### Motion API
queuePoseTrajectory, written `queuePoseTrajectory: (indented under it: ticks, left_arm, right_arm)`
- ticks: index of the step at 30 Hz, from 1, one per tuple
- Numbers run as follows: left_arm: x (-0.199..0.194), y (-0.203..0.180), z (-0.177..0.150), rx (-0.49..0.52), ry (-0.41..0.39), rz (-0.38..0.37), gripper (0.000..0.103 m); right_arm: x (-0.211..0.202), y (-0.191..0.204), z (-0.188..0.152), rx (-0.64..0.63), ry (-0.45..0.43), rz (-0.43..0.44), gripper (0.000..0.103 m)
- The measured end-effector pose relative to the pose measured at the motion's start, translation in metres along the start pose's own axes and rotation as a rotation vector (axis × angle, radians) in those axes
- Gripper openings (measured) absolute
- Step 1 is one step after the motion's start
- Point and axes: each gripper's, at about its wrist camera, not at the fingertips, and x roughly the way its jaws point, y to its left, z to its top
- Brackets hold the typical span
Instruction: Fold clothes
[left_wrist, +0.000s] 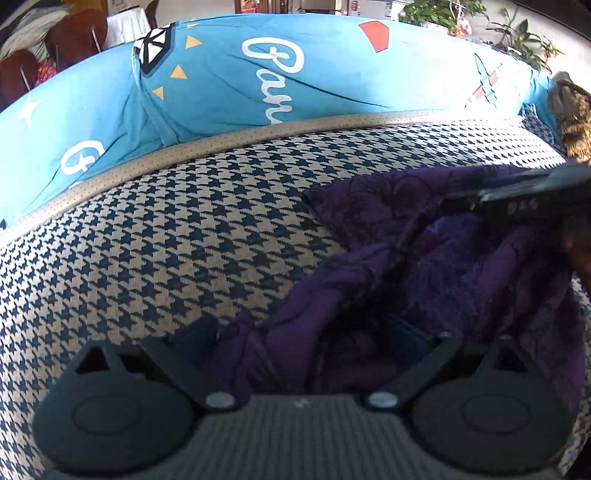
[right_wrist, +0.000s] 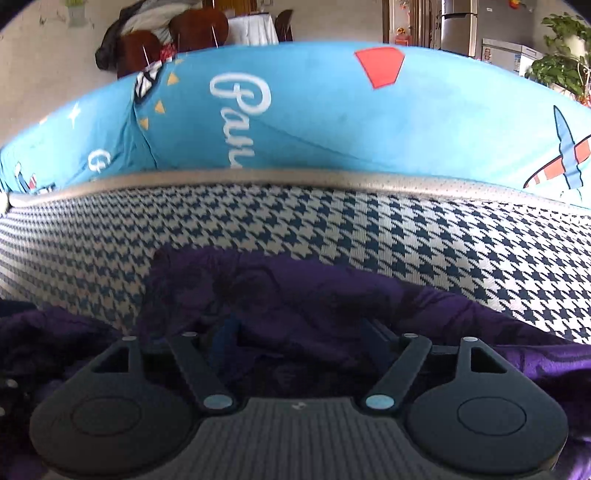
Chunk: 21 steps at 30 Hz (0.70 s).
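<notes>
A dark purple garment (left_wrist: 424, 258) with a faint embossed pattern lies crumpled on a houndstooth cushion (left_wrist: 166, 240). In the left wrist view it covers the lower right. My left gripper (left_wrist: 303, 332) is low over its near edge, its fingers spread wide and folds of cloth lying loose between them. The right-hand tool's dark casing (left_wrist: 535, 192) hangs over the garment's right side, with part of a hand beside it. In the right wrist view the garment (right_wrist: 314, 295) fills the foreground. My right gripper (right_wrist: 301, 332) stands open over it, bunched cloth between the fingers with nothing pinching it.
A beige piped edge (left_wrist: 221, 144) borders the cushion's far side. Behind it lies a bulky blue quilt (left_wrist: 295, 81) with white script and cartoon prints. A brown furry thing (left_wrist: 572, 122) sits at the far right. Chairs and potted plants stand in the room beyond.
</notes>
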Motion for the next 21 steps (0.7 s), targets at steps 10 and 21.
queuePoseTrajectory:
  ticks: [10, 21]
  left_arm:
    - [-0.006, 0.006, 0.009, -0.063, -0.037, -0.028, 0.099]
    - [-0.004, 0.006, 0.019, -0.096, -0.051, -0.026, 0.099]
  right_arm:
    - [-0.003, -0.002, 0.003, 0.055, -0.074, -0.052, 0.005]
    - [-0.047, -0.038, 0.016, 0.184, -0.190, -0.054, 0.003]
